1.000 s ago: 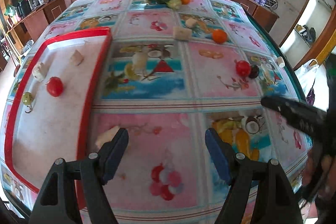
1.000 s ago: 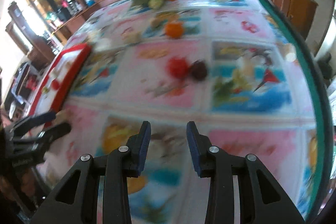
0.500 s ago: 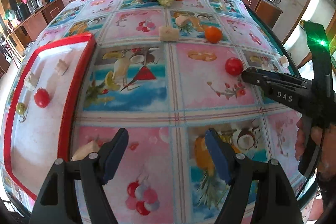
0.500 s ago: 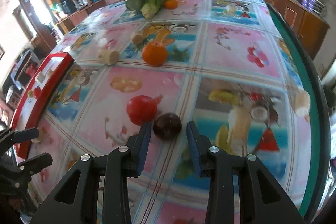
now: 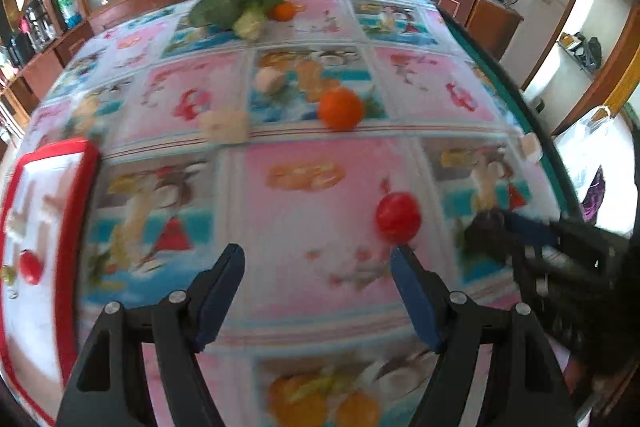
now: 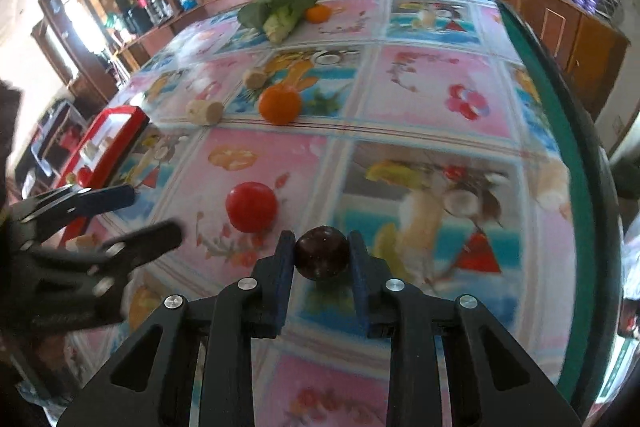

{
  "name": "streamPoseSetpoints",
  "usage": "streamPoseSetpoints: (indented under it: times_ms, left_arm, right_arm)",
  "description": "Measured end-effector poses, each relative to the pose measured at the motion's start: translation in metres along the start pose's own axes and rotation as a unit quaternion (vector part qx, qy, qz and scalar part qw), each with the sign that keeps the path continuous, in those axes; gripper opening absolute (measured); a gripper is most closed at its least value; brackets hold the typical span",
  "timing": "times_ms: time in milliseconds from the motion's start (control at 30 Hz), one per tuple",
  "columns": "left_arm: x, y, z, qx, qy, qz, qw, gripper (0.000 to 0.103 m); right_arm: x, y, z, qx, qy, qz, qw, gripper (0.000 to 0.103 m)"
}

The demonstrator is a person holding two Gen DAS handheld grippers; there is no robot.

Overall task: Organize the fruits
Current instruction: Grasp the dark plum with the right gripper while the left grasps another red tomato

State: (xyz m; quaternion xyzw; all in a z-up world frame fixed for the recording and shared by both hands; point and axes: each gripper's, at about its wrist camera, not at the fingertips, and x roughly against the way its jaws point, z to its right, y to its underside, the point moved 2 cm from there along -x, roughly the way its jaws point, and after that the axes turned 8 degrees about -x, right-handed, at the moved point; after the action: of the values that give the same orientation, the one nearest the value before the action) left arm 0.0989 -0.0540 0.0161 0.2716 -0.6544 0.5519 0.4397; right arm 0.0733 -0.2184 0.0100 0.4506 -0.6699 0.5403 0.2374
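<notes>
- The small dark purple round fruit is seen directly between the blue pads of the right tongs, which are pinched against its two sides; it sits at or just above the fruit-patterned oilcloth of the bench, and whether it is lifted cannot be told.
- Being round, the fruit has no long axis to be aligned.
- The red-rimmed white tray, judged to be the destination, lies well apart to the left, beyond the left tongs.
- The left tongs are spread wide and empty, hovering over the bench.
- The glossy red round tomato-like fruit lies just beside the right tongs, up and to the left, and is the closest thing in the way of a leftward carry; it is also just ahead of the right finger of the left tongs.
- Farther off an orange round citrus fruit, two pale beige cut chunks and a green leafy vegetable with a second orange are seen.
- A small red fruit already rests in the tray.
</notes>
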Motion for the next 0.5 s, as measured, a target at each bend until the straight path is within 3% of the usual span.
streamPoseSetpoints:
  times_ms: [333, 467, 500]
  left_arm:
    - [-0.027, -0.014, 0.030, -0.010, 0.009, 0.005, 0.9999, 0.075]
    - [-0.029, -0.014, 0.025, -0.002, 0.022, 0.018, 0.9996, 0.035]
    - [-0.028, -0.014, 0.024, -0.002, 0.032, 0.022, 0.9992, 0.035]
  right_arm:
    - [0.020, 0.012, 0.023, -0.037, 0.001, 0.010, 0.999, 0.026]
    - [0.021, 0.014, 0.026, -0.046, 0.002, 0.010, 0.999, 0.027]
    - [0.021, 0.015, 0.026, -0.047, 0.002, 0.010, 0.999, 0.027]
